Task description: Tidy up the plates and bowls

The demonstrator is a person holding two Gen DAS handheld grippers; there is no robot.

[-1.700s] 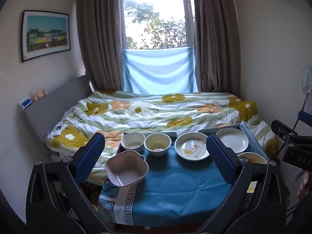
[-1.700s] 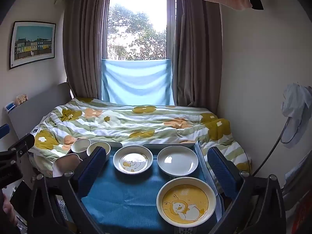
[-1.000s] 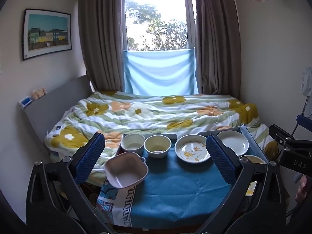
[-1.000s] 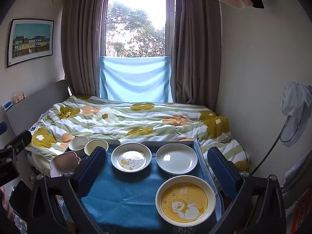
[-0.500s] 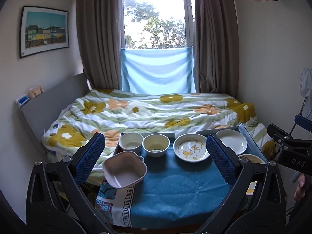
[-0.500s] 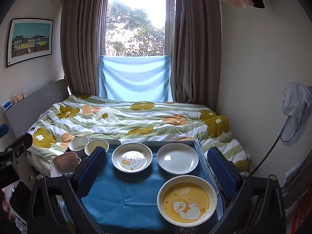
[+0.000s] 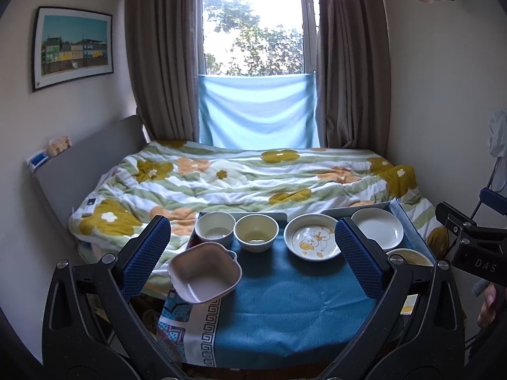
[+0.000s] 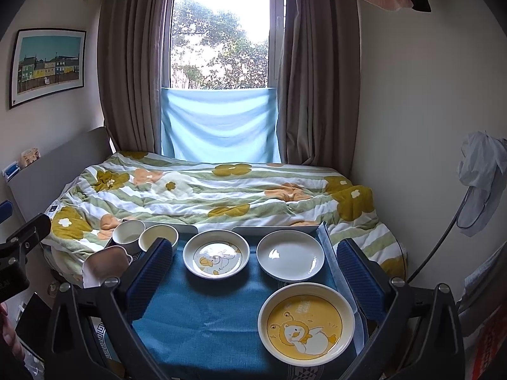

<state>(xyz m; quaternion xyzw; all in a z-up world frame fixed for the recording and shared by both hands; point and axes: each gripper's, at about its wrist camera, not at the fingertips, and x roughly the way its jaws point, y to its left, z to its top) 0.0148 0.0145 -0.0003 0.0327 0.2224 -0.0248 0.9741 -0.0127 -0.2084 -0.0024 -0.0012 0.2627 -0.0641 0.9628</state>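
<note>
Both hand-held grippers, left point(image 7: 252, 253) and right point(image 8: 253, 272), gape wide, holding nothing, above the blue-clothed surface point(image 7: 285, 316). Bowls point(image 7: 256, 232) sit at its left, plates point(image 8: 290, 256) right; bed point(image 8: 206, 196) behind.

two bowls point(image 7: 236, 231) left of two plates point(image 8: 253, 256) on the table point(image 7: 285, 316), bed point(image 7: 247, 177) behind

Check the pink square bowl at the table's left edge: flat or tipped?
Tipped. The pink square bowl sits at the table corner with its rim slanted, and part of it overhangs the edge. What props it is hidden.
</note>
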